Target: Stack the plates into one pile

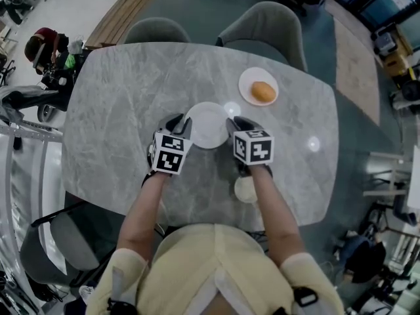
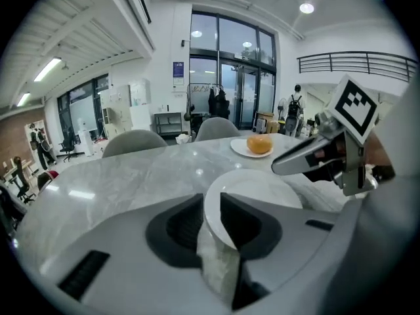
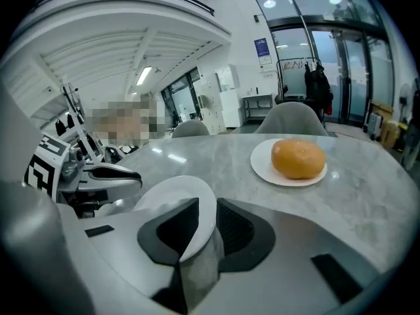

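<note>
An empty white plate [image 1: 208, 125] lies on the grey marble table [image 1: 118, 110] between my two grippers. The left gripper [image 1: 186, 126] stands at the plate's left rim [image 2: 252, 192], with the rim between its jaws and a thin gap beside it. At the right rim [image 3: 177, 199] is the right gripper [image 1: 233, 126], its jaws likewise parted around the edge without pressing. A second white plate [image 1: 258, 87] with an orange bun [image 3: 298, 157] on it sits farther back to the right. A small white plate [image 1: 246, 189] lies near the front edge, partly under my right forearm.
Two grey chairs [image 1: 262, 21] stand at the table's far side and another [image 1: 56, 241] at the near left. Bare tabletop stretches to the left of the plates. Equipment [image 1: 46, 58] crowds the floor off the table's left corner.
</note>
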A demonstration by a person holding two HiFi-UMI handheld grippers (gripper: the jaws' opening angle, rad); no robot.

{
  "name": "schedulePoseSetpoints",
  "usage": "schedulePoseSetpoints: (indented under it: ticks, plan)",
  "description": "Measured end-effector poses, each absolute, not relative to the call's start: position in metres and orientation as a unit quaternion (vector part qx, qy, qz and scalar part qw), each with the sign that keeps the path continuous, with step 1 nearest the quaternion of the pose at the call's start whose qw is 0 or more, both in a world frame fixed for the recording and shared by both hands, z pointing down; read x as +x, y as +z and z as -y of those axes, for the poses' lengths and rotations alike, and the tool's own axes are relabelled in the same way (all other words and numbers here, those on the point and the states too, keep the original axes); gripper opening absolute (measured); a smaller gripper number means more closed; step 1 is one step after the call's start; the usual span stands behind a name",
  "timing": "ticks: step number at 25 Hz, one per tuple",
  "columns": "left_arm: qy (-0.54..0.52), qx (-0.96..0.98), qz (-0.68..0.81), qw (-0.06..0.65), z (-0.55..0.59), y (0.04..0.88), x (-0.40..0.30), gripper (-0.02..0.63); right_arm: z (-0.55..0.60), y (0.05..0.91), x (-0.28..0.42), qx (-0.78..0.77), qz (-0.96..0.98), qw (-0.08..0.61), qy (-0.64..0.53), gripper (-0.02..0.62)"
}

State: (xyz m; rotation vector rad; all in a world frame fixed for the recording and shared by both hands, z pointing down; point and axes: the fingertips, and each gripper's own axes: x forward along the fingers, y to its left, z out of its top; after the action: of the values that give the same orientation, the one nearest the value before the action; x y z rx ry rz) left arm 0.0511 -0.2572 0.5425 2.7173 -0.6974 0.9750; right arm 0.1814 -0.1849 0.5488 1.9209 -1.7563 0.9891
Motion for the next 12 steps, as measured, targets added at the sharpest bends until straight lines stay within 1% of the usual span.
schedulePoseSetpoints:
  ticks: [5, 10, 12]
  plan:
    - [0.305, 0.913, 0.248, 0.105, 0.255, 0.521, 0.037, 0.076, 0.175, 0.529, 0.18, 0.682, 0.626, 0.176, 0.335, 0.064]
    - [0.273, 0.918, 0.268, 0.104, 0.252, 0.498, 0.022, 0.035, 0.165, 0.51, 0.176, 0.68, 0.637, 0.16, 0.326, 0.063]
    - [0.265, 0.917, 0.278, 0.11, 0.25, 0.493, 0.015, 0.023, 0.161, 0.503, 0.174, 0.684, 0.637, 0.157, 0.317, 0.034]
